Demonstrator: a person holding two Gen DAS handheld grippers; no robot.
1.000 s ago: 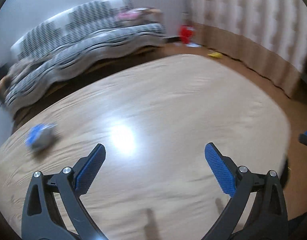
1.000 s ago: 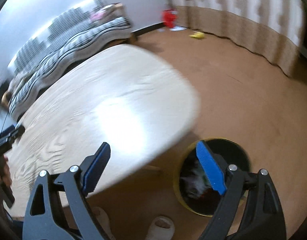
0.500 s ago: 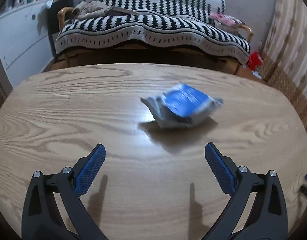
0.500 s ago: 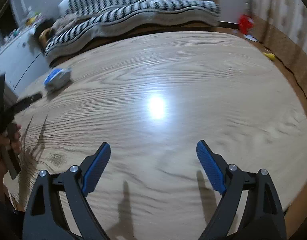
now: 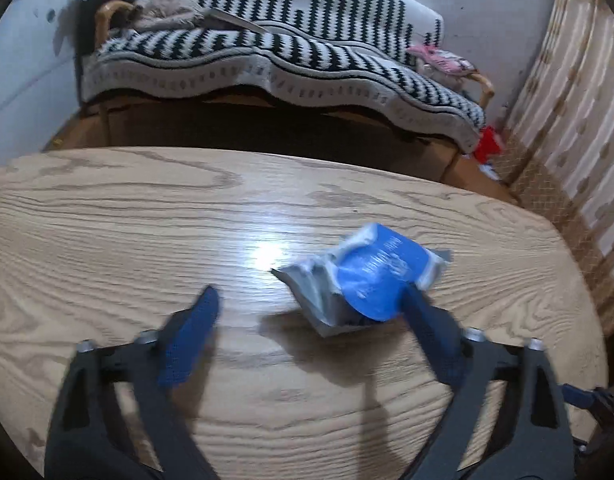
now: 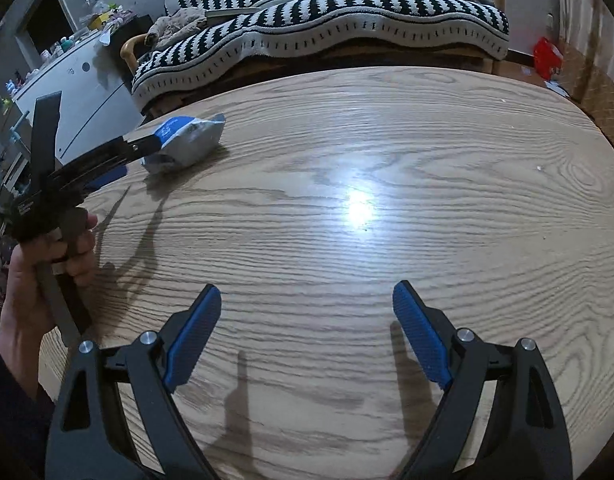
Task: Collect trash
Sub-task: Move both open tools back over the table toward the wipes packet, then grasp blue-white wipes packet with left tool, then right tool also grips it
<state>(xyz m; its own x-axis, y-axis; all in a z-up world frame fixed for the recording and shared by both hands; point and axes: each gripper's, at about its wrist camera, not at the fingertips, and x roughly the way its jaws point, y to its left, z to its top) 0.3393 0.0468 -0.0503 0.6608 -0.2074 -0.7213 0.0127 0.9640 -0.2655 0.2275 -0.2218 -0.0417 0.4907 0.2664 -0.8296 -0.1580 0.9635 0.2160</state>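
Note:
A crumpled blue and silver wrapper (image 5: pixel 365 278) lies on the wooden table (image 5: pixel 147 232). My left gripper (image 5: pixel 311 304) is open just above the table, with the wrapper's near edge against its right finger (image 5: pixel 427 328); the left finger stands clear to the side. In the right wrist view the same wrapper (image 6: pixel 187 140) lies at the far left of the table, with the left gripper (image 6: pixel 119 152) reaching it. My right gripper (image 6: pixel 307 332) is open and empty over the table's near middle.
A sofa under a black and white striped blanket (image 5: pixel 287 64) stands behind the table. A white cabinet (image 6: pixel 67 88) is at the left. A curtain (image 5: pixel 579 120) hangs along the right wall, with a red object (image 5: pixel 489 144) on the floor.
My left gripper has moved forward to the wrapper, which now sits at its right finger. My right gripper has shifted a little over the table, still open.

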